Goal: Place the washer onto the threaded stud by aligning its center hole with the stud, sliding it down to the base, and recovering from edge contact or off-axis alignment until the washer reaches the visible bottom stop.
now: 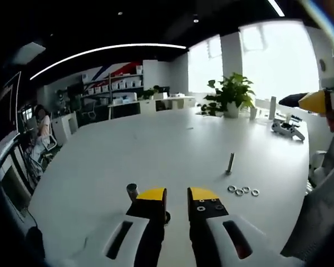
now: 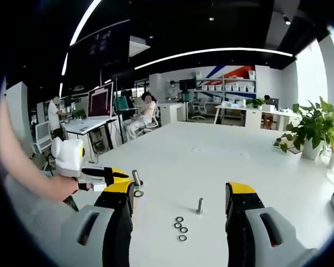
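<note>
Washers (image 2: 181, 228) lie beside stud (image 2: 200, 206); both hand-held grippers (image 1: 178, 194) (image 2: 178, 194) gape, holding nothing

- Your left gripper (image 1: 178, 196) has yellow-tipped black jaws on white bodies, with small screws on one pad.
- Your right gripper (image 2: 181, 194) matches: yellow tips, black jaws, white bodies.

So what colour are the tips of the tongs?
Yellow, above black bodies; clearest on the left tongs in the left gripper view.

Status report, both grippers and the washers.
Left gripper open, empty, low over the table. Right gripper open, empty. Four washers loose beside the threaded stud, none on it. Path clear.
</note>
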Available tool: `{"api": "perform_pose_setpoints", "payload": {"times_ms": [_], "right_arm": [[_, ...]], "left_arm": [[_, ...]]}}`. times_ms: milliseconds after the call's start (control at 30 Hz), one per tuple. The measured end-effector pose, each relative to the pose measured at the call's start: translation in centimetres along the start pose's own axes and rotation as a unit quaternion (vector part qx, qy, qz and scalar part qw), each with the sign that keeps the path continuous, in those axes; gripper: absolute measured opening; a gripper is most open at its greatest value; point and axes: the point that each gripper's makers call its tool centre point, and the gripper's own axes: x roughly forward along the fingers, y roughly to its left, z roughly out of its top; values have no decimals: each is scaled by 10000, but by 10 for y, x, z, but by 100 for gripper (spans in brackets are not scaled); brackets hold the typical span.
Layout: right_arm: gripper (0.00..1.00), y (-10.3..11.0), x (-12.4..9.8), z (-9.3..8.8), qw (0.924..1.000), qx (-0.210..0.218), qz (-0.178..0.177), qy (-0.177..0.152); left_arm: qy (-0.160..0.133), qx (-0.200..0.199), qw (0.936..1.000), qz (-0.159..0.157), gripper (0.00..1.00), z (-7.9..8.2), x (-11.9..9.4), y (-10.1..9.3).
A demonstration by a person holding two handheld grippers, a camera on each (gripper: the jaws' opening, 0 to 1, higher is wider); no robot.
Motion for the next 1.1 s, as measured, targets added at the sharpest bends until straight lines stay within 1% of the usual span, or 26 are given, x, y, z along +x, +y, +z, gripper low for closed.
{"api": "perform_pose_setpoints", "payload": {"times_ms": [133,167,267,367,433,500,567,633,700,800,833,900,967,1100], "right_arm": [[69,2,-1,2,10000,-81,31,-33],[69,4,-1,2,9999,-95,46,-33],[69,7,-1,1,9999,-122,100,-10],[69,9,-1,2,9998,-103,157,-41],[69,10,0,1,9998,-90,184,-25],[69,10,0,0,9998,-109,174,10],[69,11,0,0,9998,-47,191,2],[68,10,0,1,9998,-101,150,-15],[68,10,0,2,9998,-56,163,-41],[68,8,-1,2,9999,-89,124,-51],[68,7,-1,4,9999,8,127,-105],[68,3,-2,6,9999,43,21,-143],[68,-1,-2,3,9999,56,-64,-80],[68,-5,0,-3,9999,21,-159,22]], "left_arm": [[-88,-107,9999,96,13,15,-14,2],[-85,-106,9999,97,13,16,-15,2],[-117,-85,9999,75,14,27,-25,0],[-79,-67,9999,75,15,32,-32,1],[-144,-72,9997,160,15,37,-39,4],[-108,-116,9997,178,15,38,-43,7],[-149,-112,9996,220,15,41,-47,11],[-194,-170,9994,227,15,43,-48,14],[-233,-160,9994,214,15,44,-48,16],[-295,-183,9993,162,16,44,-48,15],[-349,-177,9991,163,16,44,-48,15],[-407,-216,9988,168,16,46,-50,15],[-514,-284,9982,108,16,50,-52,12],[-568,-182,9982,-25,16,53,-52,5]]}}
